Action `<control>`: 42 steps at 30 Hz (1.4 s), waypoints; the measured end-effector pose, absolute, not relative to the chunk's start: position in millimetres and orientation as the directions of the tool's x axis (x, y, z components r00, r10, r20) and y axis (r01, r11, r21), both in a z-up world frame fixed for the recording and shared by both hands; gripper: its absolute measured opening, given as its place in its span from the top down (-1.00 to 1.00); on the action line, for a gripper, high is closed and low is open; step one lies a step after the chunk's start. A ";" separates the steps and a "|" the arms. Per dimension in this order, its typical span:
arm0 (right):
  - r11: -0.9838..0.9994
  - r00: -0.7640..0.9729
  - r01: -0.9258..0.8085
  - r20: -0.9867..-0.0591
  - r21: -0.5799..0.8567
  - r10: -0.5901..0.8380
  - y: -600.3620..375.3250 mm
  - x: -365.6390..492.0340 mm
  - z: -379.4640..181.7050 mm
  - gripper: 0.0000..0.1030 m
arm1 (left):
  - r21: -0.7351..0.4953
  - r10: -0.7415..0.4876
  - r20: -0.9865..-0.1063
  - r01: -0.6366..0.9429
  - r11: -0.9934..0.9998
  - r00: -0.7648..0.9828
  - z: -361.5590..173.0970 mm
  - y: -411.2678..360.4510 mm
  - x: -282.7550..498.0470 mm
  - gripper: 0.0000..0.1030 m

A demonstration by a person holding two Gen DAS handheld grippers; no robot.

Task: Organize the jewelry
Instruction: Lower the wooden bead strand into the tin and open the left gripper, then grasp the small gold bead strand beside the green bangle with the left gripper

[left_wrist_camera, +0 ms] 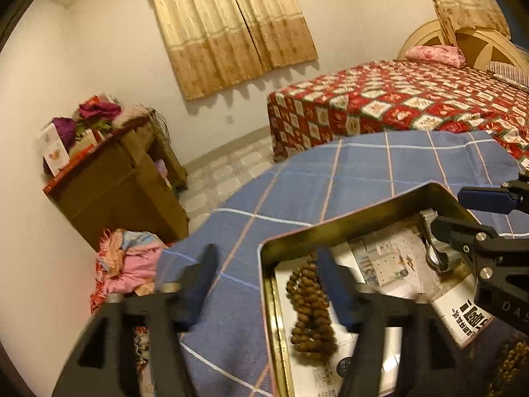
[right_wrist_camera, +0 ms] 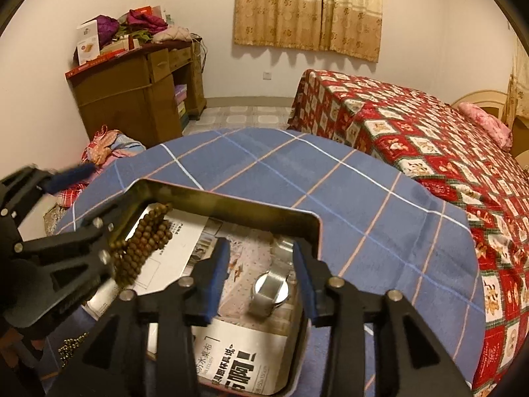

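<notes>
The bead bracelet [right_wrist_camera: 142, 244] is lying in the tin [right_wrist_camera: 231, 203], long axis pointing toward one o'clock; the watch [right_wrist_camera: 271, 292] is apparently lying flat between the right gripper's [right_wrist_camera: 261, 281] parted fingers. The left gripper [left_wrist_camera: 264, 284] is gaping too.

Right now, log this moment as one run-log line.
left gripper: open | right gripper: open | watch, bead bracelet: in tin

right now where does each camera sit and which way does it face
Left wrist: rides the left gripper over the tin's left end, looking across the table to the bed; its own open fingers show, one inside the tin by the beads.
Right wrist: rides the right gripper at the tin's right end, facing the cabinet and curtain; its open fingers flank the watch.
Shared: tin, beads, watch, table, bed, and each sees the other gripper.
</notes>
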State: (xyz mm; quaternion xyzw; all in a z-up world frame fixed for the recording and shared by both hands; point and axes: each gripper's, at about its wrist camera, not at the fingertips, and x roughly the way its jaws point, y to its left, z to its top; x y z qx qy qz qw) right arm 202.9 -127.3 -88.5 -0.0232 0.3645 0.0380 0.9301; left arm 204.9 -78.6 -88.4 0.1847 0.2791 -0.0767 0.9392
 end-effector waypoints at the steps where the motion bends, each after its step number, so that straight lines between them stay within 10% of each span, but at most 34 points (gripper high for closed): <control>1: 0.996 0.731 -0.086 -0.681 -0.020 0.049 -127.6 202.2 -87.7 0.16 | 0.299 -0.048 -0.552 0.251 0.921 0.833 -86.9 -78.1 203.8 -0.31; 42: 1.000 0.742 0.024 -0.670 -0.011 -0.025 -159.6 65.6 -116.5 -0.09 | 0.197 -0.071 -0.642 0.253 0.947 0.764 -123.6 -21.3 73.5 -0.31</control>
